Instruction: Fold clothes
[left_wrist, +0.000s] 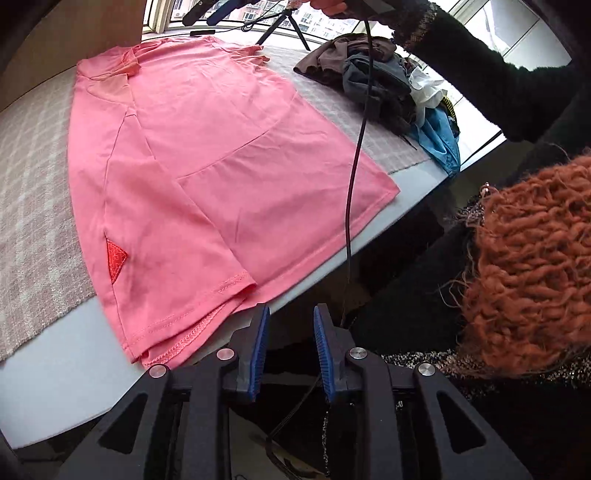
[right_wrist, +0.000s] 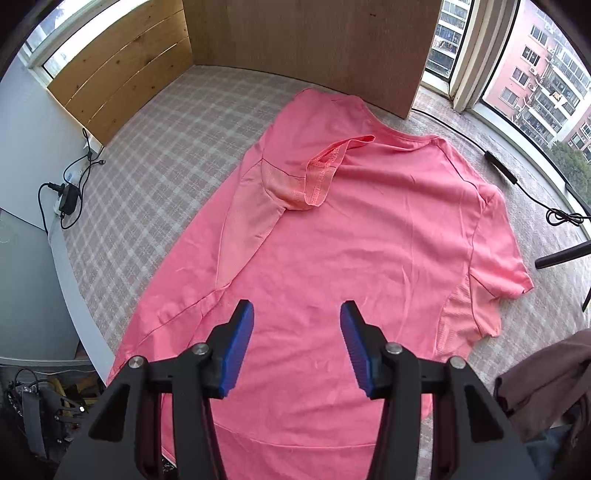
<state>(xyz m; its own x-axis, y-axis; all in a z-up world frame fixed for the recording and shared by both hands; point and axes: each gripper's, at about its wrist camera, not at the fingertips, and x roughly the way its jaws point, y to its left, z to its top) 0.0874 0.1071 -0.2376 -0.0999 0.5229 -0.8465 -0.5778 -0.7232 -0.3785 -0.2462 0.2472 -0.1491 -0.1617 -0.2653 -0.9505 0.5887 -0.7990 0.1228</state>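
- A pink shirt (right_wrist: 332, 258) lies spread on the checked cloth (right_wrist: 166, 147), one sleeve (left_wrist: 207, 236) folded onto its body.
- My left gripper (left_wrist: 290, 332) hangs past the table edge (left_wrist: 74, 362), jaws parted, holding nothing.
- My right gripper (right_wrist: 297, 325) hovers over the shirt, jaws apart and empty.
- A clothes pile (left_wrist: 388, 85) sits beside the shirt.

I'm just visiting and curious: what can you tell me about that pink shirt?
The pink T-shirt is thin, smooth knit with stitched hems and a small red triangle patch near one side seam. It lies spread flat on a checked cloth over the table, hem hanging past the near edge, one sleeve flipped inward. Neither gripper touches it.
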